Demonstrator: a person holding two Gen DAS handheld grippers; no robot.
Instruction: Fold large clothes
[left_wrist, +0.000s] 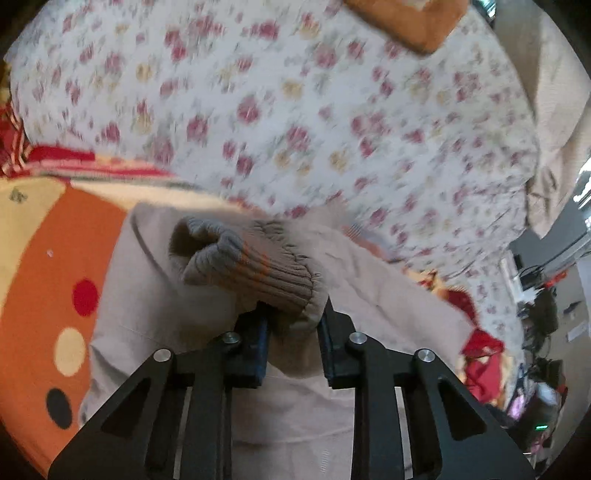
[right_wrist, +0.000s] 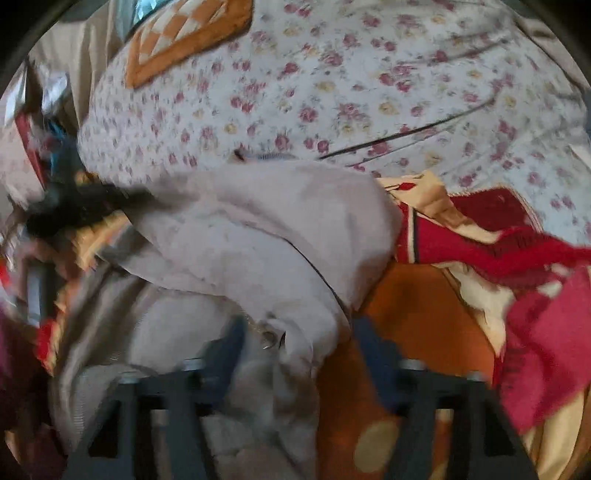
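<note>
A beige jacket (left_wrist: 369, 295) lies on an orange blanket with dots (left_wrist: 55, 277). My left gripper (left_wrist: 295, 317) is shut on the jacket's ribbed knit cuff (left_wrist: 258, 269), which bunches up just past the fingertips. In the right wrist view the same beige jacket (right_wrist: 258, 236) is heaped in front of my right gripper (right_wrist: 299, 343). Its jaws stand wide apart around a fold of the jacket with a metal snap (right_wrist: 269, 338), and the view is blurred.
A white floral bedcover (left_wrist: 295, 110) fills the far side in both views. A red and cream fringed blanket (right_wrist: 498, 236) lies at the right. An orange checked pillow (right_wrist: 184, 33) sits at the back. Clutter and cables (left_wrist: 535, 314) lie beyond the bed's right edge.
</note>
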